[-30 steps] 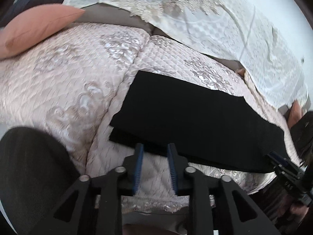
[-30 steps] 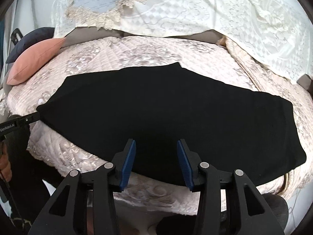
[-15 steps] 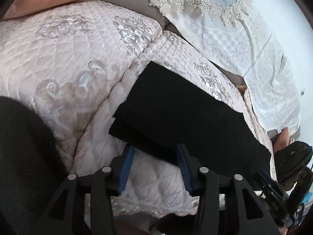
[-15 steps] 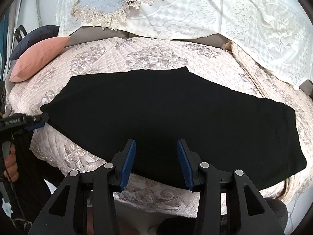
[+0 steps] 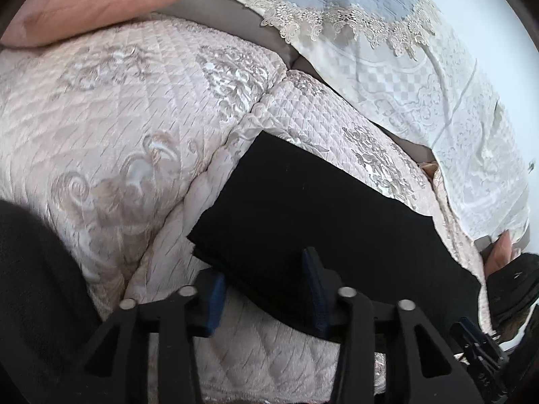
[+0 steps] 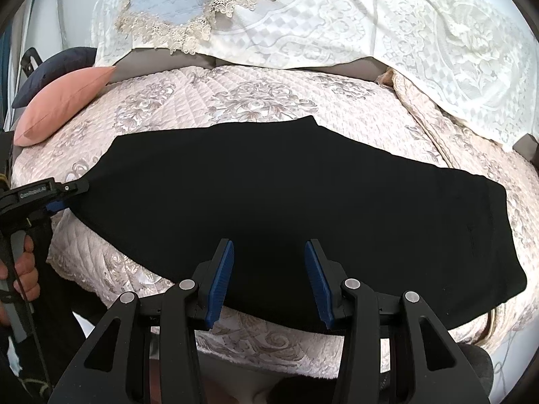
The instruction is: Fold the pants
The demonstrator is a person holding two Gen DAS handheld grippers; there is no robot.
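Black pants (image 6: 286, 185) lie flat and lengthwise across a pink quilted sofa cover (image 6: 256, 101). In the left wrist view their narrow end (image 5: 320, 222) shows two stacked layers. My left gripper (image 5: 264, 269) straddles the near corner of that end; its jaws are closing, with the fabric edge between the blue pads and not pinched. The right wrist view shows the same left gripper (image 6: 72, 190) at the pants' left tip. My right gripper (image 6: 268, 249) stands open over the middle of the near edge, holding nothing. It also shows at the pants' far end (image 5: 471, 333).
A pink cushion (image 6: 64, 101) and a dark blue one (image 6: 57, 67) lie at the sofa's left end. A white lace throw (image 6: 370, 17) covers the backrest. A person's hand (image 6: 23, 269) grips the left tool. Dark clothing (image 5: 33, 286) fills the lower left.
My left gripper moved forward and rolled, reaching the pants' near corner; its jaws spread wider, then narrowed again. The right gripper and the pants stayed put.
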